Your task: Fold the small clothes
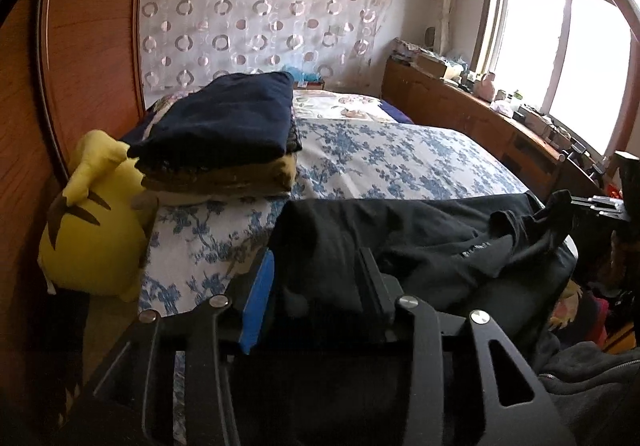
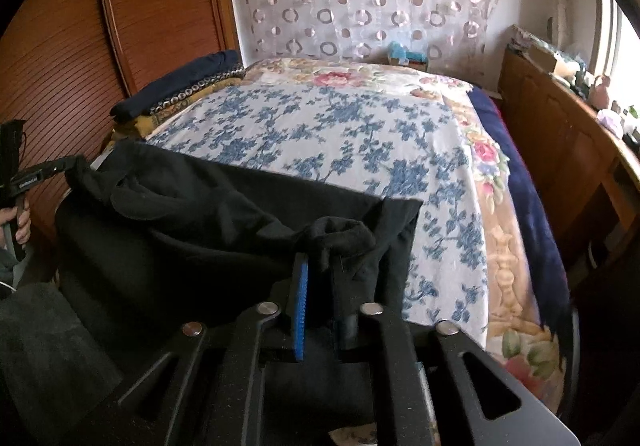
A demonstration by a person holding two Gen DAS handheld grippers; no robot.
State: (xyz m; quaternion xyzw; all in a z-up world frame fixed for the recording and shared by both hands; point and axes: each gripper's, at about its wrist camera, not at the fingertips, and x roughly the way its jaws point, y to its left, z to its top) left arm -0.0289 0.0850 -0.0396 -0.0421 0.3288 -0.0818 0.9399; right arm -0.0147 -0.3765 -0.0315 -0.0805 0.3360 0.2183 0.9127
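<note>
Two grippers are holding one black garment (image 2: 224, 214) stretched crosswise over the bed's (image 2: 340, 134) near edge. The right gripper (image 2: 320, 278) is clenching a bunched corner; the left gripper's (image 1: 316, 286) jaws are straddling the opposite edge, apparently gripping it.

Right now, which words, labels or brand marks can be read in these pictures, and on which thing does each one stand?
No text can be read with certainty.
Small pale print on the black garment: too blurred to read.
White lettering on the left gripper's black body, seen in the right wrist view: too small to read.
</note>
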